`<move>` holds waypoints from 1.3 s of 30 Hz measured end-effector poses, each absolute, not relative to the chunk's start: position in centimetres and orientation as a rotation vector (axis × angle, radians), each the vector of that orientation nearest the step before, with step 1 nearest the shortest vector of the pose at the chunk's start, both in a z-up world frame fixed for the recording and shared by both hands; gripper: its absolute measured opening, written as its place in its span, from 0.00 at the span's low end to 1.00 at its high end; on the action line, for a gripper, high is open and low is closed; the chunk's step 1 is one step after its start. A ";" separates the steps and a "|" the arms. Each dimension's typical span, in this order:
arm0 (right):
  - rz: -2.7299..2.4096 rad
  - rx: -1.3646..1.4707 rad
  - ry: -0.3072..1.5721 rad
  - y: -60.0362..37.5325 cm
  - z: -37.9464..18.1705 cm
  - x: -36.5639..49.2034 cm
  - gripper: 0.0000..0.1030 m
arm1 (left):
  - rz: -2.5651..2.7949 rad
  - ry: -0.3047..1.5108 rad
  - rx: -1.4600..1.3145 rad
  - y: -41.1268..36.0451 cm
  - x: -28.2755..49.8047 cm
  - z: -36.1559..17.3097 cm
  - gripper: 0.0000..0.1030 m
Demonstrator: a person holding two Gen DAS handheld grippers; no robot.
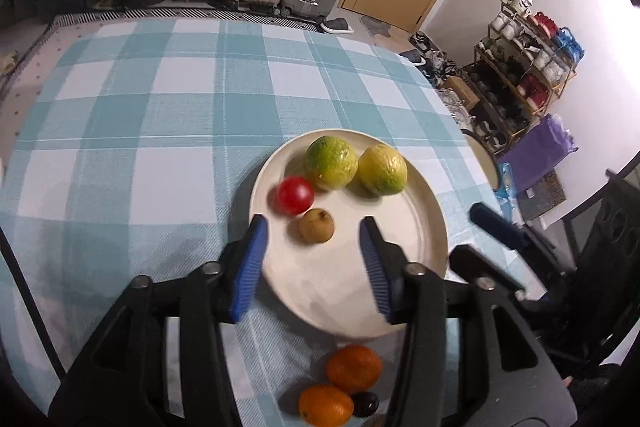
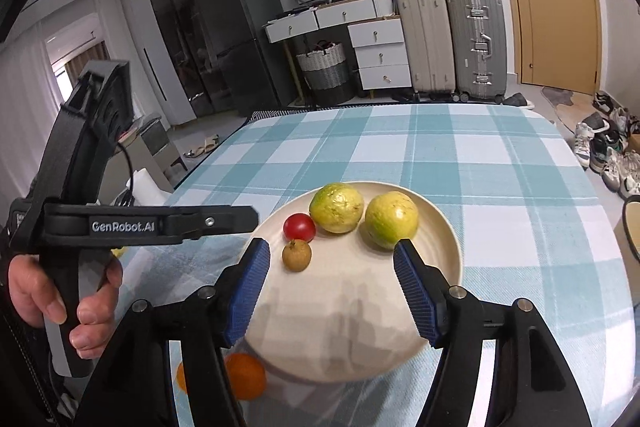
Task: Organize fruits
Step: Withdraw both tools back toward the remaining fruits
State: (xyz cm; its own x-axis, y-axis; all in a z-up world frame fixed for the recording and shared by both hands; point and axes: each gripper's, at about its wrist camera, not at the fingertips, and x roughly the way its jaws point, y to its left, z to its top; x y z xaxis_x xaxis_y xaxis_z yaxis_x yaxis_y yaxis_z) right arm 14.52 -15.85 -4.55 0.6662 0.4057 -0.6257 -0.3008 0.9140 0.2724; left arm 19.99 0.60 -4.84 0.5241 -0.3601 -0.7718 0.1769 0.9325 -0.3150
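Both empty, fingers spread wide: left gripper (image 1: pixel 314 227) and right gripper (image 2: pixel 332 251) over the cream plate (image 1: pixel 424 215) gathering four fruits, likely before fetching two oranges (image 1: pixel 354 367) waiting on the checked bench (image 1: pixel 160 131).

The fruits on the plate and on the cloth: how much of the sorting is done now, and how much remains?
Done: four fruits lie on the plate: two green-yellow fruits, a red tomato and a small brown fruit. In hand: nothing; the left gripper and the right gripper are both open and empty above the plate. Left: two oranges and a small dark fruit on the cloth.
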 end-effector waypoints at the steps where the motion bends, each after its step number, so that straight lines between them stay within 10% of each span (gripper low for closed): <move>1: 0.401 0.154 0.736 -16.0 -4.4 14.2 0.69 | -0.307 0.964 -0.187 0.6 19.4 -4.6 0.49; 17: 0.396 0.176 0.628 -16.6 -1.1 9.3 0.95 | -0.194 0.889 -0.133 1.6 11.6 -2.6 0.80; 39: 0.390 0.222 0.706 -16.3 -2.6 4.1 0.98 | -0.133 0.856 -0.177 2.8 5.5 -4.5 0.97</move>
